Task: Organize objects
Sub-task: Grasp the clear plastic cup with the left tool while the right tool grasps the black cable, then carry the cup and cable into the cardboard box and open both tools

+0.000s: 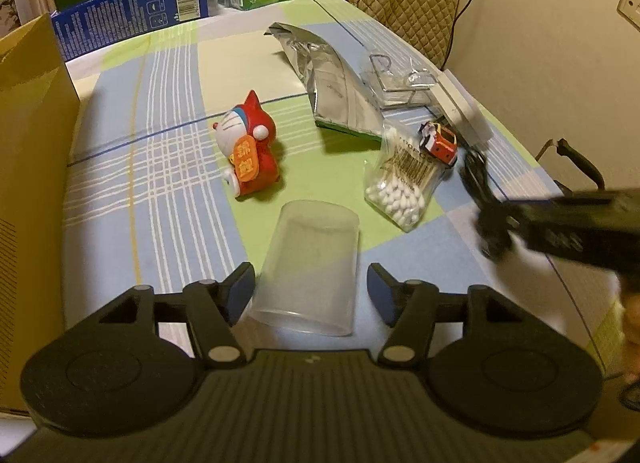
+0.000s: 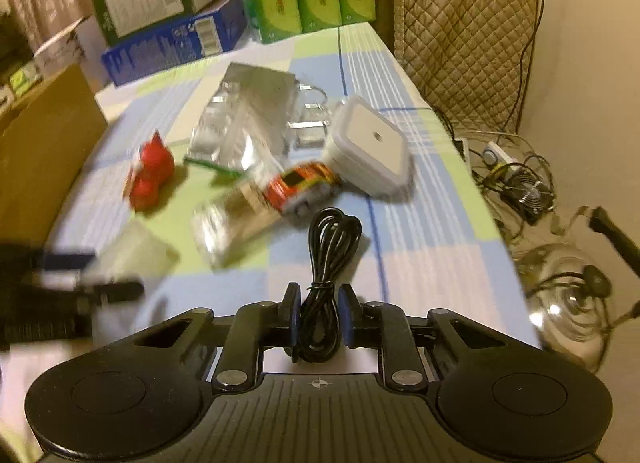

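Note:
A clear plastic cup stands tilted on the checked tablecloth, between the fingers of my left gripper. The left pad is at the cup's wall, the right pad a little clear of it, so the gripper is open. My right gripper is shut on a coiled black cable, whose loops stick out ahead of the pads. In the left wrist view the right gripper is a dark blur at the right. A red cat figure, a bag of cotton swabs and a toy car lie beyond.
A silver foil pouch, a clear holder and a white square box sit further back. A tall brown box walls the left side. Blue and green cartons line the far edge. A quilted chair and a kettle stand right of the table.

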`<state>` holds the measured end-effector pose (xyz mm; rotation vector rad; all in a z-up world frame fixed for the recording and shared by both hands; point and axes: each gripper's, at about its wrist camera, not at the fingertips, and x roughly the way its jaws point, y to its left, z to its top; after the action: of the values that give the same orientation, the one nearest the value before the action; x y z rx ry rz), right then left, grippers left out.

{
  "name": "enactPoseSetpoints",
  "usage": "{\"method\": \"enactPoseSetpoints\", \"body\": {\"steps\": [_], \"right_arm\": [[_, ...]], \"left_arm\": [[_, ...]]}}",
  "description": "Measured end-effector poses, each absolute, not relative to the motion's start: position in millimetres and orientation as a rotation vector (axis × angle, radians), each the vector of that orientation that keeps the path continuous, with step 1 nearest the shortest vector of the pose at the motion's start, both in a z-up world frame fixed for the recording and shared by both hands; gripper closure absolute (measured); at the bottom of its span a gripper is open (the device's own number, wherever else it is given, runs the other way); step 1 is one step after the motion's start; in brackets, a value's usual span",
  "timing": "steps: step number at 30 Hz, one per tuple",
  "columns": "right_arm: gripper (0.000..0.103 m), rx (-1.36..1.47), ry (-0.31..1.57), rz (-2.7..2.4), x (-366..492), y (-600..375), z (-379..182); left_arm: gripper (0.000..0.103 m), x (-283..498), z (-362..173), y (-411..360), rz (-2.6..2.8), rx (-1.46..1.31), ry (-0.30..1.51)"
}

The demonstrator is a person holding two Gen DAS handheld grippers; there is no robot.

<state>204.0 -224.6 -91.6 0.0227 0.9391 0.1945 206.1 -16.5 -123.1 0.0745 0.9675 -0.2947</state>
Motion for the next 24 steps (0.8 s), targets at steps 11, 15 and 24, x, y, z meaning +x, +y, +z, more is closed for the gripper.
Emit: {"method": "enactPoseSetpoints", "body": {"steps": [11, 15, 24], "right_arm": [[0.077, 0.002, 0.893, 0.168, 196.9, -227.3, -98.1], [0.078, -0.031, 0.891, 0.174, 201.5, -221.1, -102.2], [0.091, -0.025, 0.88, 0.172, 186.3, -224.4, -96.1]], "left_arm": [[0.043, 212.9, -124.6, -28.6, -0.29, 0.159, 0.956], [0.054, 216.0, -127.8, -29.5, -0.294, 0.18, 0.968], [0.055, 210.4, -122.4, -29.4, -0.308, 0.174, 0.975]]}}
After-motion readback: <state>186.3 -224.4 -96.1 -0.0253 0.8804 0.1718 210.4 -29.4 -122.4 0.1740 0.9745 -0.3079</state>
